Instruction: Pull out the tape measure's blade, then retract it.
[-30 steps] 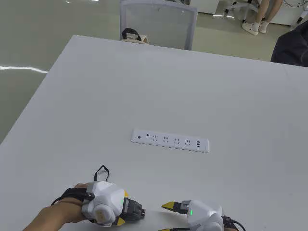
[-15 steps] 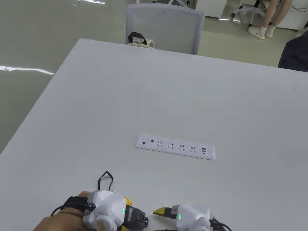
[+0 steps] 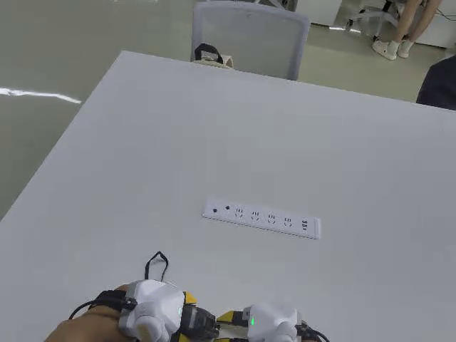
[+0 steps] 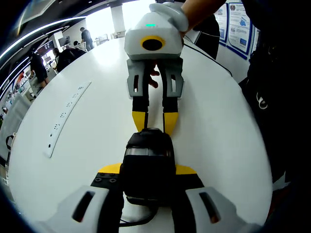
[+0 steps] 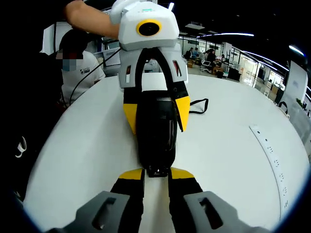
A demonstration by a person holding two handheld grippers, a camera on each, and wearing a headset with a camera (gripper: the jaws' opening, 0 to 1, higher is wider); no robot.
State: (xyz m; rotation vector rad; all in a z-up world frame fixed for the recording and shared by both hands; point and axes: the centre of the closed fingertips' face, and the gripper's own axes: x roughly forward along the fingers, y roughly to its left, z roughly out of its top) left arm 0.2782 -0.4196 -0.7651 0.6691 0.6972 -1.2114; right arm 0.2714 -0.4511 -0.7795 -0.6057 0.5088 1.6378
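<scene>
Nearest the person, at the close edge of the broad white counter [image 3: 142,157], the left claw [image 4: 149,169] pinches a black, block-shaped tape measure [image 4: 148,155] by its two flat sides, yellow tips pressed to the case. Nose to nose with it, the right claw [image 5: 156,174] has its yellow tips narrowly parted on either side of the small dark tab [image 5: 157,170] at the case's front (whether they actually grip that tab I cannot tell). Just beyond the hand [image 3: 82,328] that carries the left claw, a thin black cord loop [image 3: 157,265] lies on the counter. Farther on, a long white power strip [image 3: 261,218] lies flat, sockets up, well apart from both claws. At the counter's far edge stands a grey mesh-backed office chair [image 3: 249,35], and past it stretches a glossy pale-green floor [image 3: 71,43].
</scene>
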